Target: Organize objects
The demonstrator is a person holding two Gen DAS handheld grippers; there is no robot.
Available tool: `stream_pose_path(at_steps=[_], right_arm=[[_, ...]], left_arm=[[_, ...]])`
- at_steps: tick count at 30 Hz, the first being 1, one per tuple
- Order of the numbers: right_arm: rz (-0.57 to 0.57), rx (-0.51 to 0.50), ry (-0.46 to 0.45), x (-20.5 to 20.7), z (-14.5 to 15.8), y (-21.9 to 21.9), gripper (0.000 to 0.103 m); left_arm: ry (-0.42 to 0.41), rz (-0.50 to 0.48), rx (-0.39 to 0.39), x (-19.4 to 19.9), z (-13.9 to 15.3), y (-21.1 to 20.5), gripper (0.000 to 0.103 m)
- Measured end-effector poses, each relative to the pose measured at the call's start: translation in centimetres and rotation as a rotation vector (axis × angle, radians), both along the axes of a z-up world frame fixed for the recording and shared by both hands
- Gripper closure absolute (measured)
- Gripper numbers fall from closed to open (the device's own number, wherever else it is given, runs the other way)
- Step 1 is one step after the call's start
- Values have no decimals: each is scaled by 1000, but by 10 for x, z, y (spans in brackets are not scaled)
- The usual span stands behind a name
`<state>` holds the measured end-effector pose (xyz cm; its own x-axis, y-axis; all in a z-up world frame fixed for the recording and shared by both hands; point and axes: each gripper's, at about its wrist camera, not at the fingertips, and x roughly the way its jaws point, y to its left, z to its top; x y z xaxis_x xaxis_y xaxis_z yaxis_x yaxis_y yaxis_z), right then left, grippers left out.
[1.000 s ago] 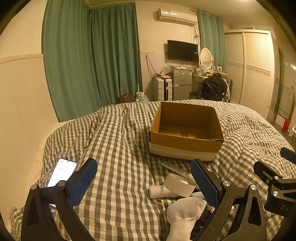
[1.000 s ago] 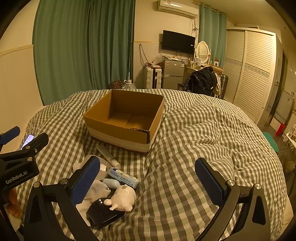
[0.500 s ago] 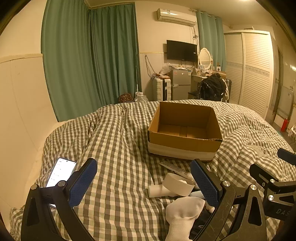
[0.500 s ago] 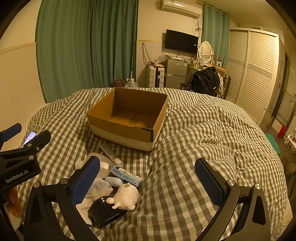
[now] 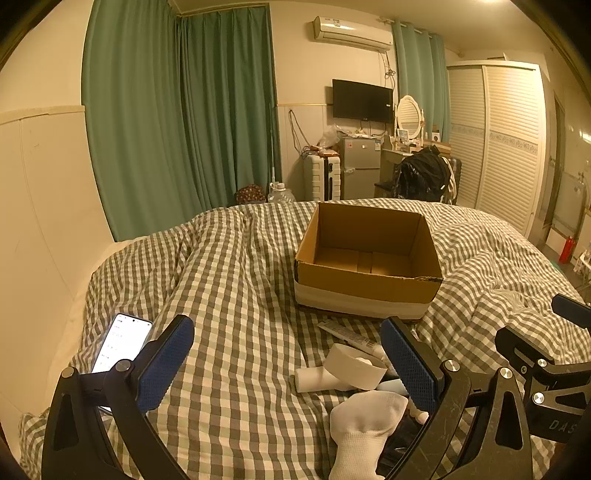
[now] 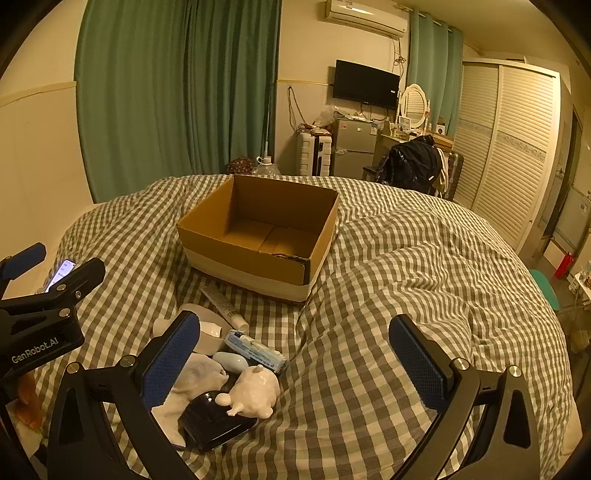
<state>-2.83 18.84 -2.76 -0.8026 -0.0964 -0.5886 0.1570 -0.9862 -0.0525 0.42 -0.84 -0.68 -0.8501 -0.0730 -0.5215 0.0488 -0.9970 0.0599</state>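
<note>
While open-topped, cardboard box [image 6: 258, 236], plain brown

Green curtains [image 5: 177, 122] cover the cream wall under warm light. A wall TV [image 6: 366, 84], air conditioner [image 5: 352, 33] and louvered wardrobe [image 6: 517, 147] stand beyond the checked bed [image 6: 424, 266].

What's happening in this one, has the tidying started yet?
Not yet, it seems. A person holds two grippers over a checked bed; the left gripper and right gripper are both open and hold nothing. The cardboard box sits empty. In front of it lies a pile of small things: a sock, a tube, a white animal figure and a dark case. A lit phone lies apart on the left.
</note>
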Motion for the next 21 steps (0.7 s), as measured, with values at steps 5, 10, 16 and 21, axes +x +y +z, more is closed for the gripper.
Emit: stream_pose_path(at_steps=[5, 10, 16, 21], right_arm=[[10, -3, 3, 1, 2, -1, 0], [19, -6, 6, 3, 5, -2, 0], [27, -7, 18, 8, 11, -4, 0], [34, -3, 29, 14, 17, -5, 0]], left_arm=[[6, 0, 4, 3, 2, 0, 0], [8, 0, 12, 5, 5, -1, 0], [10, 1, 16, 7, 7, -1, 0], [14, 5, 20, 13, 11, -3, 0]])
